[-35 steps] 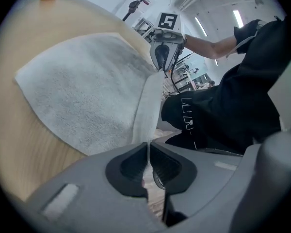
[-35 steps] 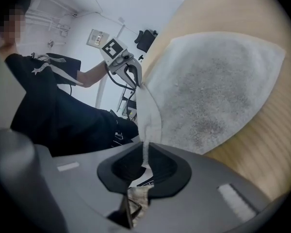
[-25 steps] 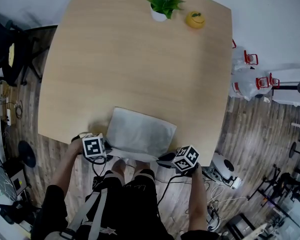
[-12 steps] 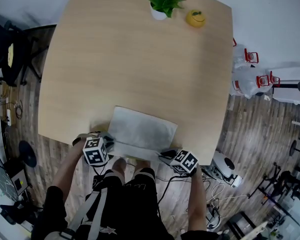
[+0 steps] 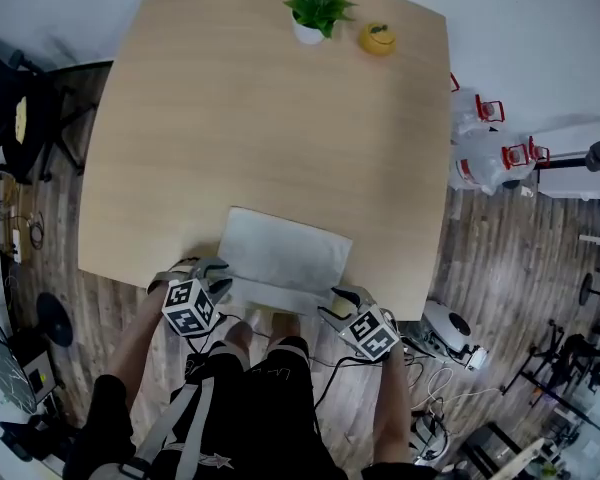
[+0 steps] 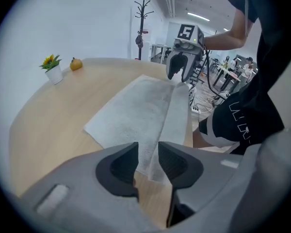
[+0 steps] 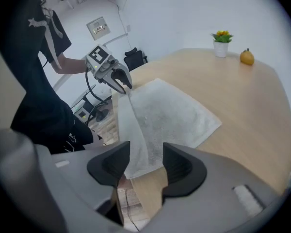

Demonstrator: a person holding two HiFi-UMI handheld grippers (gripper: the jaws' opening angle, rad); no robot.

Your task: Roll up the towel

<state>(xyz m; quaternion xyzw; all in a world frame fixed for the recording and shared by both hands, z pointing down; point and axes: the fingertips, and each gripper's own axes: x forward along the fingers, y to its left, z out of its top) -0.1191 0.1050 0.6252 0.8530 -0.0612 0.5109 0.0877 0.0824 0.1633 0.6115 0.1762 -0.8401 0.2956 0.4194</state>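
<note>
Both released: left gripper [image 6: 147,155] and right gripper [image 7: 146,158] jaws just opening, near towel [image 5: 285,253] corners loose between. Risk: folded edge falling back flat, spoiling roll.

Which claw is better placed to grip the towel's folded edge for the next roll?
Left, slightly. Both claws have just been opening, each with a corner of the towel loose between its jaws. The left claw has the narrower gap to close; the right claw stands wider.

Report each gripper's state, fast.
Left gripper: open; jaws have just been opening, towel corner loose between them.
Right gripper: open; jaws have just been opening, towel edge loose between them.
</note>
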